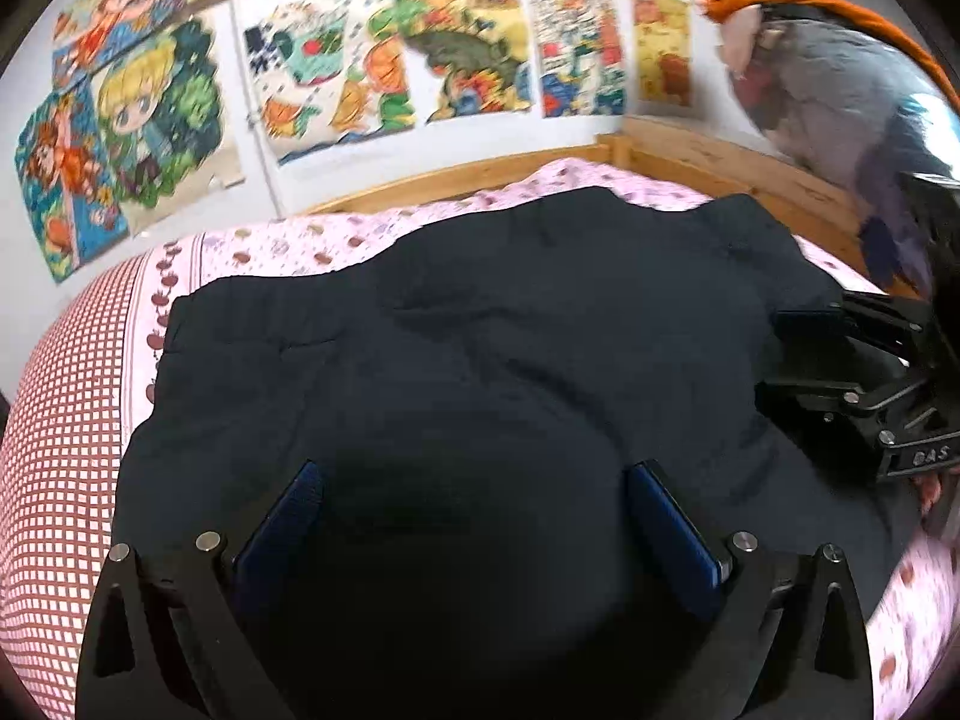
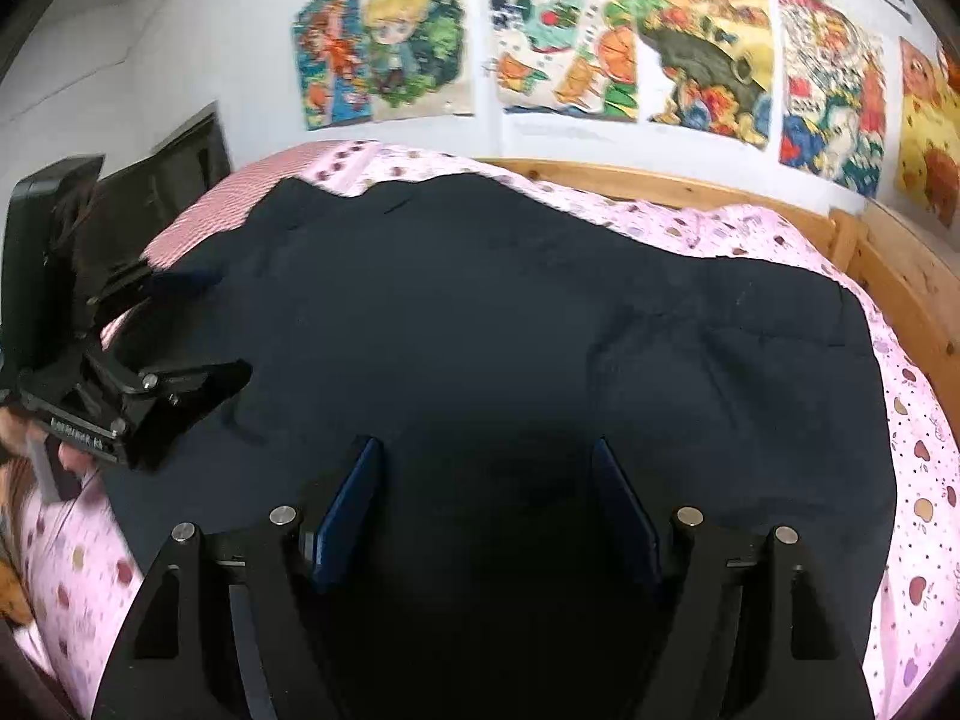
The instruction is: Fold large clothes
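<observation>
Here, the dark garment (image 1: 480, 324) lies spread flat on my bed's pink patterned sheet (image 1: 270, 240), with a wooden bed frame (image 1: 690, 150) and colourful posters (image 1: 336, 72) on the far wall. My left gripper (image 1: 474, 516) and right gripper (image 2: 486, 492) both hang over the cloth with jaws apart, holding nothing, and a grey and orange heap (image 1: 840, 78) sits far right.

Wooden bed frame (image 1: 678, 150), cartoon posters (image 1: 336, 78), white wall (image 2: 180, 48)

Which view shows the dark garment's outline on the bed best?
The right wrist view: the dark garment shows its far edge and right edge against the pink bedsheet. The left wrist view shows the left edge, but the right gripper covers its right side.
</observation>
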